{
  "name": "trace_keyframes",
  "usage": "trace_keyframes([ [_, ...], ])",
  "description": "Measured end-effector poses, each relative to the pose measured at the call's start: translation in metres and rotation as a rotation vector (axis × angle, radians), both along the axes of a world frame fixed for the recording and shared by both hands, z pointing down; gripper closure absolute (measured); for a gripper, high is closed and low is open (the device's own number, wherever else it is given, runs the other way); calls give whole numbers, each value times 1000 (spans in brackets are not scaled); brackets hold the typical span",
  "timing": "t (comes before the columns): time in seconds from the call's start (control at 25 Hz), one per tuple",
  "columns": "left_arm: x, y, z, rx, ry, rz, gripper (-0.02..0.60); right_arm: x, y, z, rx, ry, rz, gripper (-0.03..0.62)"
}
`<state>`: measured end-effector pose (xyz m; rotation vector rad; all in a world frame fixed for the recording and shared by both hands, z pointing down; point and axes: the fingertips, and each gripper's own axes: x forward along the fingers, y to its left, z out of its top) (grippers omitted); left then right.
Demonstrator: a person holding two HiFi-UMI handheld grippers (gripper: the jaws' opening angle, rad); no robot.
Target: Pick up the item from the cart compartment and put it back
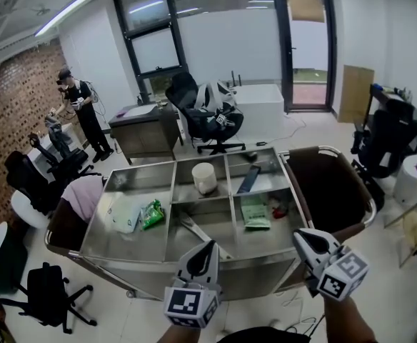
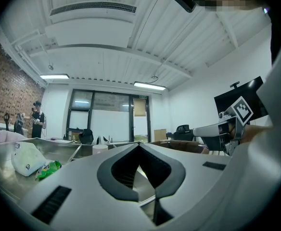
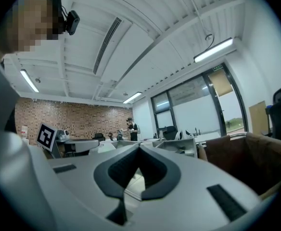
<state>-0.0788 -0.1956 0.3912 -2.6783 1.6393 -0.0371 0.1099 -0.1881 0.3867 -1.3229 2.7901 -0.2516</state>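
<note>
A steel cart [image 1: 167,252] with several compartments stands in front of me. A white cup [image 1: 203,178] and a dark flat item [image 1: 248,179] sit in its far compartments. A green packet [image 1: 254,214] and a small red thing [image 1: 278,209] lie at the right. At the left lie a white pouch [image 1: 125,216] and a green snack bag [image 1: 151,214]. A metal tool [image 1: 200,234] rests in the near middle. My left gripper [image 1: 208,247] and right gripper [image 1: 299,236] hover over the cart's near edge, both shut and empty. The tips meet in the left gripper view [image 2: 139,145] and the right gripper view [image 3: 139,147].
Brown bags hang at the cart's right end [image 1: 330,188] and left end [image 1: 66,224]. Office chairs [image 1: 207,116] and a desk [image 1: 144,127] stand behind. A person [image 1: 83,113] stands at the back left. A black backpack [image 1: 46,291] lies on the floor near left.
</note>
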Motion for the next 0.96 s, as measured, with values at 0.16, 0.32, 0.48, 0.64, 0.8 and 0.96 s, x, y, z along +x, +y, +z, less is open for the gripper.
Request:
trace_keyframes([
  [0.16,1,2,-1,1,6,2,583,-4,0,1,-5,0,-3,574],
  [0.32,-2,3,1,-1,8,-2,583,-4,-2,4,-11,-3,0,574],
  [0.48,0,5,-1,-8,17,-2,583,-5,-1,5,-16,-2,-1,574],
  [0.64,0,3,0,-6,24,2,583,-5,-4,7,-20,-2,-4,574],
  [0.8,3,4,-2,-12,30,9,583,-5,-5,11,-31,-1,-5,574],
  [0.96,2,4,0,-14,29,9,583,-6,-6,13,-32,2,-9,574],
])
